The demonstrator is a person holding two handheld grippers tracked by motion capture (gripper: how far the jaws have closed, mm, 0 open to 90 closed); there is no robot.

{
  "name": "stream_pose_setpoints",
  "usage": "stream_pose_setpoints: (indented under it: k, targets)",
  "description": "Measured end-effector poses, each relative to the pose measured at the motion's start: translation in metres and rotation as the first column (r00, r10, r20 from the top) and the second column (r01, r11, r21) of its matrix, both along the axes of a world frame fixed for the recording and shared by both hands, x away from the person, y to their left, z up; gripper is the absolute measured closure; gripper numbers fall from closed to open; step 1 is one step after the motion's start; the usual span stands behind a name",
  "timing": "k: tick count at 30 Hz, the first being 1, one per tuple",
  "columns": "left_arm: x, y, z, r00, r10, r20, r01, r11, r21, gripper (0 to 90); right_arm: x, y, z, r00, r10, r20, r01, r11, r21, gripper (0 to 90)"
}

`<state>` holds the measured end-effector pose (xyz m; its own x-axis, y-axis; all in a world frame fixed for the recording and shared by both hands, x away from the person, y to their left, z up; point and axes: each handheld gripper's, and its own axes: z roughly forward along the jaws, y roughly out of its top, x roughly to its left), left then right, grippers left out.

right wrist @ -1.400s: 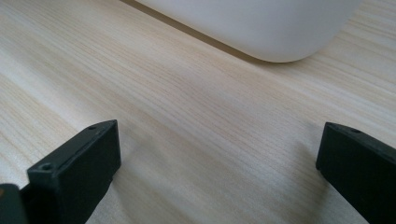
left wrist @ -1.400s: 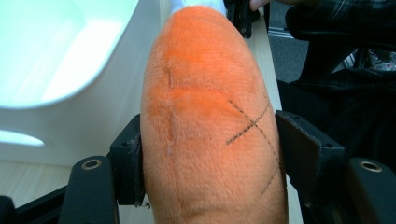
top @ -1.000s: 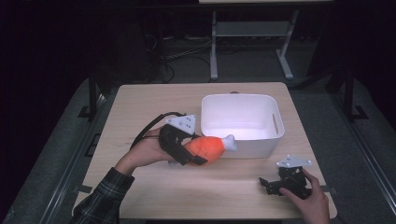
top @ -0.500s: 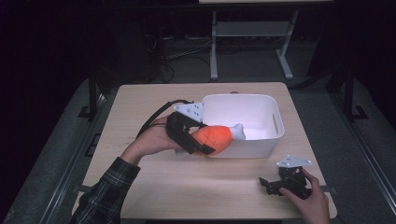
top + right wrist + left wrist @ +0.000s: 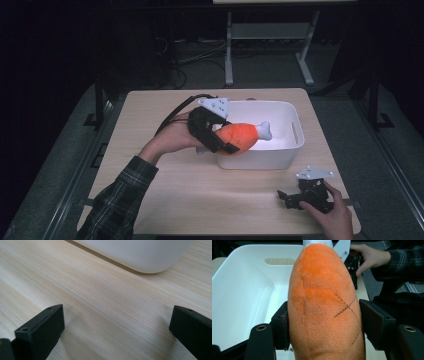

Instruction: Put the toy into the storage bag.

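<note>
Now your left gripper [image 5: 227,142] held the plush drumstick [image 5: 242,136] over the white bin's [image 5: 295,130] near-left corner, ready to drop it in, while your right gripper [image 5: 287,197] sat wide and empty.

Light wood table [image 5: 200,200], rectangular with rounded corners, bare across its near left part; fine straight grain close up [image 5: 100,302]. Grey floor [image 5: 65,165] on both sides, darker towards the back. Beyond the far edge, well apart, a white metal stand [image 5: 270,31] on 2 splayed legs, with a crossbar between them. Left of the stand, a tangle of dark cables [image 5: 197,55] on the floor. 2 black posts, 1 near each far corner of the table: left [image 5: 98,97], right [image 5: 372,97]. Blackness behind all of it.
</note>
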<state>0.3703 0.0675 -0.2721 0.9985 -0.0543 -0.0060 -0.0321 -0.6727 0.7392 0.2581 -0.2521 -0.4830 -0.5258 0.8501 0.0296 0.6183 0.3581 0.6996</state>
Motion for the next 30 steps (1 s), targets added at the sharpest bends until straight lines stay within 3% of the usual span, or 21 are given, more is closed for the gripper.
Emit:
stream_pose_setpoints:
  k: [13,21,25,30]
  targets:
    - [0.023,-0.024,0.003,0.9997,-0.022,0.007,0.022,0.9997,0.010,32.6,0.000,0.000,0.000,1.0000,0.000,0.000,0.000,1.000,0.001,0.0]
    - [0.036,-0.043,0.003,0.9988,-0.038,0.032,0.037,0.9992,0.016,32.6,0.000,0.000,0.000,1.0000,0.001,0.001,-0.001,1.000,0.000,0.0]
    - [0.040,-0.053,-0.001,0.9983,-0.049,0.033,0.048,0.9987,0.015,32.6,0.000,0.000,0.000,1.0000,0.001,0.000,-0.001,1.000,-0.001,0.0]
    - [0.042,-0.065,-0.012,0.9976,-0.060,0.035,0.059,0.9974,0.042,32.6,0.000,0.000,0.000,1.0000,0.000,0.000,0.000,1.000,0.001,0.0]
